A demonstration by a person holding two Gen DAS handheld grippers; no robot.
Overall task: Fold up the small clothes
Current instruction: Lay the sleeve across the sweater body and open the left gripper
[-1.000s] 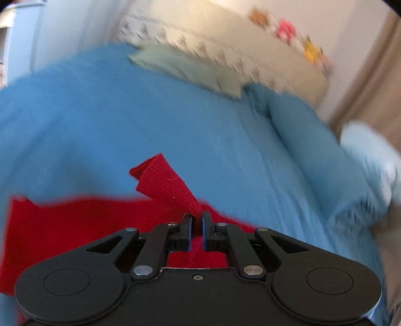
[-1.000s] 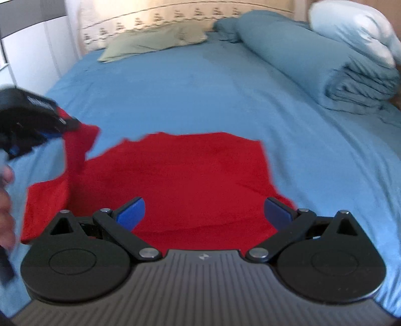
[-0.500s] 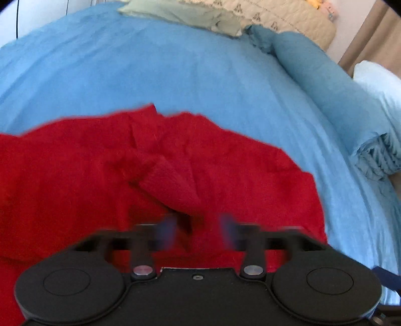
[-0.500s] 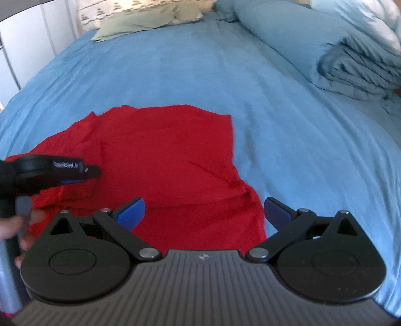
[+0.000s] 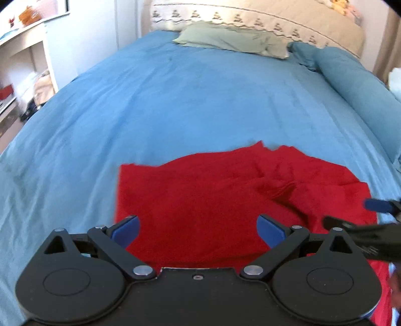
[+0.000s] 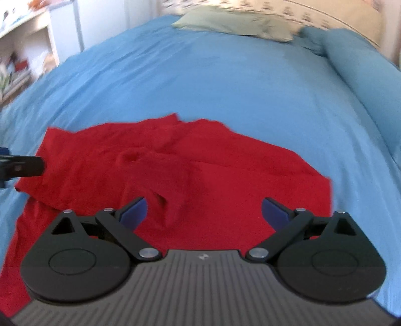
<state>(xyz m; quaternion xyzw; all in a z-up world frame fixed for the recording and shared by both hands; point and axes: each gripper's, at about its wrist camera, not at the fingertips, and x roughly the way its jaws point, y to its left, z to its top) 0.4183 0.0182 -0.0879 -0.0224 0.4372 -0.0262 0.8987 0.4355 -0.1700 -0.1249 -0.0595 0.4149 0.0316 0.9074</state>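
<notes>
A small red garment (image 5: 213, 195) lies on the blue bedsheet (image 5: 175, 105), with a part folded over onto its middle and some wrinkles. It also shows in the right wrist view (image 6: 200, 170). My left gripper (image 5: 199, 232) is open and empty, just above the garment's near edge. My right gripper (image 6: 204, 213) is open and empty over the garment's near part. The right gripper shows at the right edge of the left wrist view (image 5: 371, 225); the left gripper's tip shows at the left edge of the right wrist view (image 6: 22, 165).
A green pillow (image 5: 233, 40) lies by the patterned headboard (image 5: 275, 17). A rolled blue duvet (image 5: 361, 82) runs along the bed's right side. White shelves (image 5: 22, 62) with clutter stand to the left of the bed.
My left gripper let go of the red garment's corner, laid over its middle, and opened wide. It drew back toward me. The right gripper stayed open and shifted right over the cloth.
</notes>
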